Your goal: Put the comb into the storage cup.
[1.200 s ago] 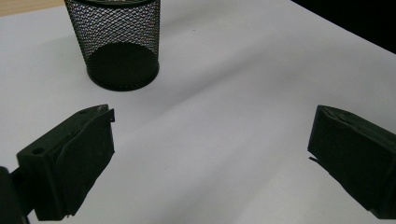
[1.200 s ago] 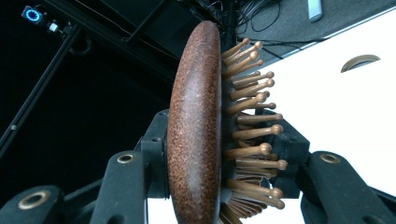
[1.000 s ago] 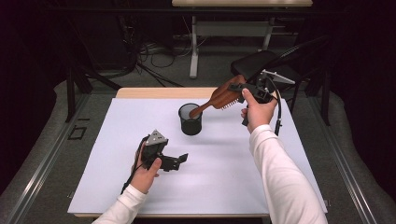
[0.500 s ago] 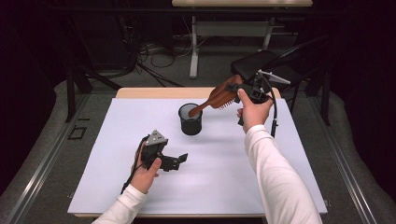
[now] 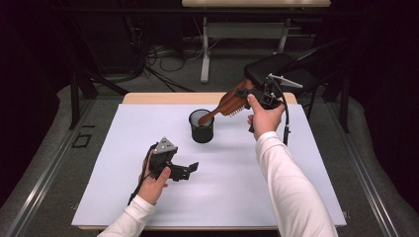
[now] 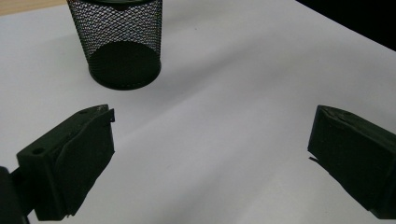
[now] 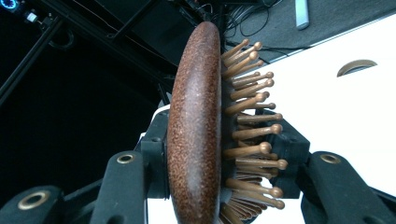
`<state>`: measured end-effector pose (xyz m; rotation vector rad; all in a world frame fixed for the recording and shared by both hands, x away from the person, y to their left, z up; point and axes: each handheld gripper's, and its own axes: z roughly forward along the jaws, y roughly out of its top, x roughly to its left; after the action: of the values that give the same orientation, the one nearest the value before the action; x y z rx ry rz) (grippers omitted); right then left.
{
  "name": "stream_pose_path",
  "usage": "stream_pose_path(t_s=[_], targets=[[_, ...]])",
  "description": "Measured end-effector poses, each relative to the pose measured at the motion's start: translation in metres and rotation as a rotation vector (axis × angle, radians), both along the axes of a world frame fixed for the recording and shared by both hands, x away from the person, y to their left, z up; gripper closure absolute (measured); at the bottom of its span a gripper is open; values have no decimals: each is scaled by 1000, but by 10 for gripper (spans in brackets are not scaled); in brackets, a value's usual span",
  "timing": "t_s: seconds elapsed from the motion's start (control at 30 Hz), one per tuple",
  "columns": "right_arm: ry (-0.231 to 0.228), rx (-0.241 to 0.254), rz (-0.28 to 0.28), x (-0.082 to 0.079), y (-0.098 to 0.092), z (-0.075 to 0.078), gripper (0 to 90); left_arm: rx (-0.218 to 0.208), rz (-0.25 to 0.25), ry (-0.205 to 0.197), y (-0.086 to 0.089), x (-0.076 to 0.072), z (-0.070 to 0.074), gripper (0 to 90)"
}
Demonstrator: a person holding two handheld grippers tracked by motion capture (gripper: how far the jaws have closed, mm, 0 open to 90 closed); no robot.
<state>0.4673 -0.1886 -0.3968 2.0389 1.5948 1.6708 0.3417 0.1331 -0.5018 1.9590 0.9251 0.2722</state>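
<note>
High view: a person works at a desk (image 5: pixel 123 197) covered by a white sheet, holding one claw in each hand. The right claw (image 5: pixel 252 95) is raised above the far right part of the desk and is clamped on the head of a brown wooden hairbrush (image 5: pixel 232 102). The brush slopes down and to the left from the claw, and its handle end dips into the mouth of a black mesh cup (image 5: pixel 201 126), which stands upright on the white sheet near the far middle of the desk. The right hand (image 5: pixel 264 118) grips the tool from below, with a white sleeve (image 5: pixel 291 187) running back to the bottom edge. The left claw (image 5: pixel 184 170) lies low over the near left part of the desk, well apart from the cup, its jaws spread wide with nothing between them; the left hand (image 5: pixel 154 180) holds its body. Left gripper view: the two black jaws stand far apart over bare white sheet, and the mesh cup (image 6: pixel 119 44) stands ahead of them, upper left. Right gripper view: the brush head (image 7: pixel 196 130) stands edge-on between the jaws, its smooth speckled back toward one jaw and its round-tipped wooden pins (image 7: pixel 252 121) toward the other; both jaws press against it.
</note>
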Motion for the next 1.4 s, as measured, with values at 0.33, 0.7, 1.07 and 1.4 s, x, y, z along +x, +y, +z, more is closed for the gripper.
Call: stream_pose_path(t_s=[0.33, 0.7, 1.07, 1.4], targets=[[-6, -29, 0, 2, 7, -1, 505, 1, -2, 2, -1, 0, 0, 4], [2, -82, 15, 5, 23, -2, 505, 0, -1, 0, 0, 0, 0, 4], [-2, -124, 23, 9, 36, -4, 504, 0, -2, 0, 1, 1, 0, 4], [9, -147, 27, 13, 43, -11, 503, 3, 1, 2, 1, 1, -1, 4]])
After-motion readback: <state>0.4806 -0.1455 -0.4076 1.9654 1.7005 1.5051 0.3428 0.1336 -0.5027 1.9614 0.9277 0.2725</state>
